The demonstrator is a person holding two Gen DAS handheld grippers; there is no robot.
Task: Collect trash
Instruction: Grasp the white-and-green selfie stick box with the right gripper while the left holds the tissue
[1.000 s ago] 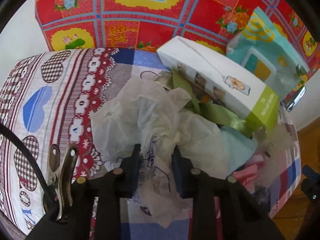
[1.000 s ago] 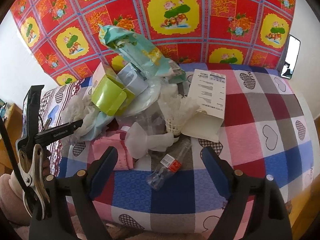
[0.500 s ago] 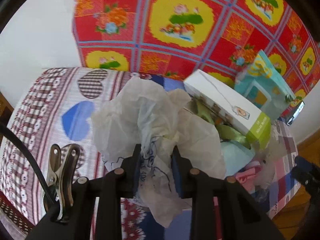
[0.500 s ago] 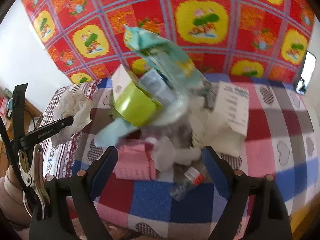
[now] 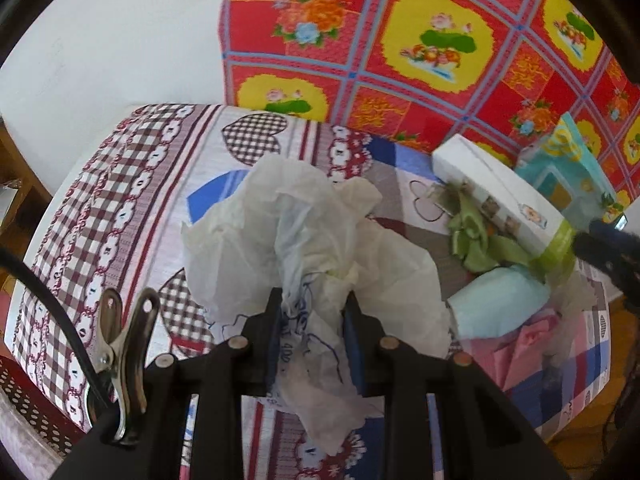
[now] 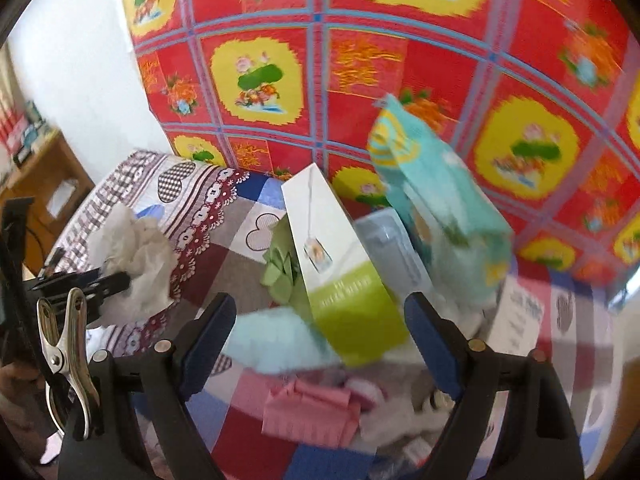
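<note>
left gripper is clamped tight on a crumpled white plastic bag, blue scribbled print showing between the fingers, and the bag bulges out above and droops below the jaws. it's held over the checked heart-pattern tablecloth, on the side away from the trash pile; whether the hanging tail touches the cloth, can't tell.

landmark is the white-and-green carton, lying tilted in the heap. tucked against its left flank, crumpled green wrappers. behind it to the right, a teal printed packet leans up toward the red floral sheet that backs the table. at the carton's near end, a pale blue soft pack, and nearer the camera than that, a pink wrapper. to the carton's far right a white printed paper, blurred.

right gripper hangs with its jaws spread wide, nothing between them, the carton's green end framed in the gap but no contact visible. far left of the carton in this view, the left gripper and its white bag show up beside a metal spring clip.
</note>
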